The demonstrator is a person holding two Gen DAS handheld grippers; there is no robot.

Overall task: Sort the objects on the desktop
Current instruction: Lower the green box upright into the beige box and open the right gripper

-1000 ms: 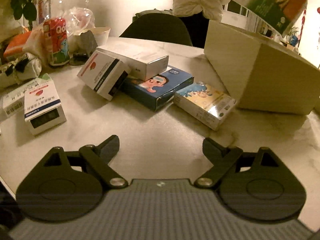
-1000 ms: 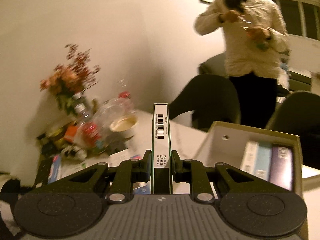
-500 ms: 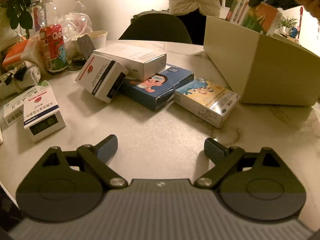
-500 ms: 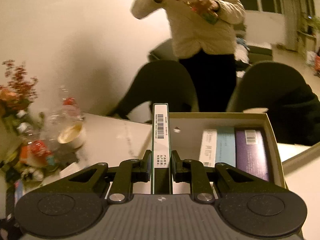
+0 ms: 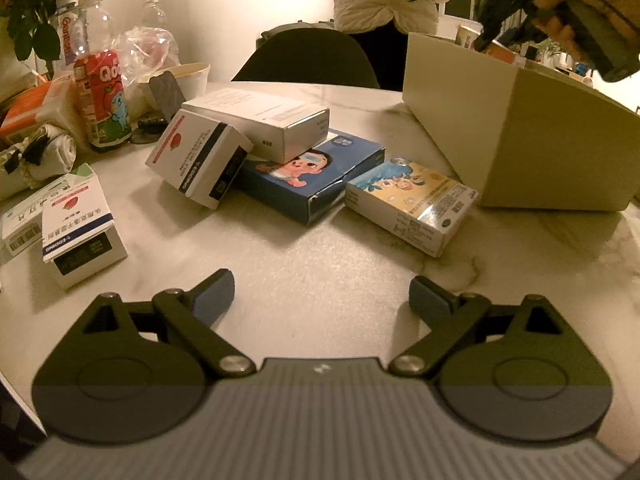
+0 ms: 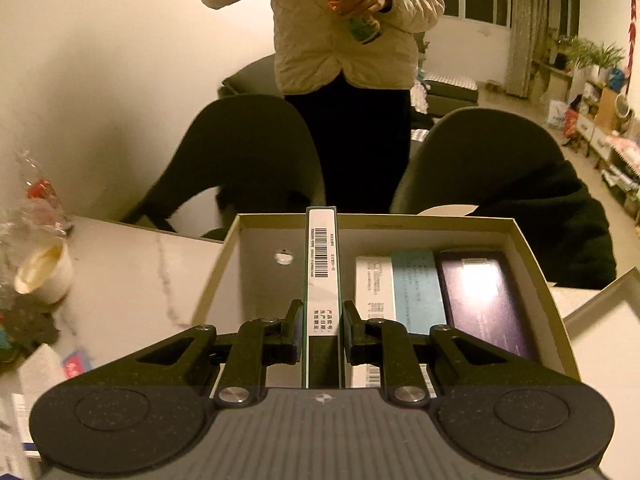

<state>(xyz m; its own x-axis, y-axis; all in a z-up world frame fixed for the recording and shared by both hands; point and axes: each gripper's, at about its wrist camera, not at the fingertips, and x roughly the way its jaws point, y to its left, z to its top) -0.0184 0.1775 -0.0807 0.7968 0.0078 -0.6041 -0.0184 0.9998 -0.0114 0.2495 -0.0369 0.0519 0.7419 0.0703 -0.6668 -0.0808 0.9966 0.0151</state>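
the step in hand looked like dropping one more package into the carton. the right tongs (image 6: 322, 336) were clamped on a thin green-edged box (image 6: 321, 280), held on edge with its white barcode strip facing up, over the open cardboard carton (image 6: 532, 264). inside the carton three flat boxes already stood side by side against the right wall: a white one (image 6: 374, 288), a pale blue one (image 6: 418, 288) and a glossy dark purple one (image 6: 480, 296). the free slot lay to their left, under the held box.

the next move probably called for lowering the thin box into that gap, keeping it upright and parallel to the others, then letting go.

the left tongs (image 5: 322, 296) stood wide and empty above the pale marbled surface (image 5: 320, 264). ahead of them lay more packages to sort: a shiny yellow-and-blue box (image 5: 412, 204), a blue box with a cartoon face (image 5: 312, 176), a white box (image 5: 260, 120) stacked on that, another white box with a red mark (image 5: 200, 158) leaning against the pile, and one more like it (image 5: 80, 220) well apart at the left. all were stiff printed card, sharp-cornered and light-looking.
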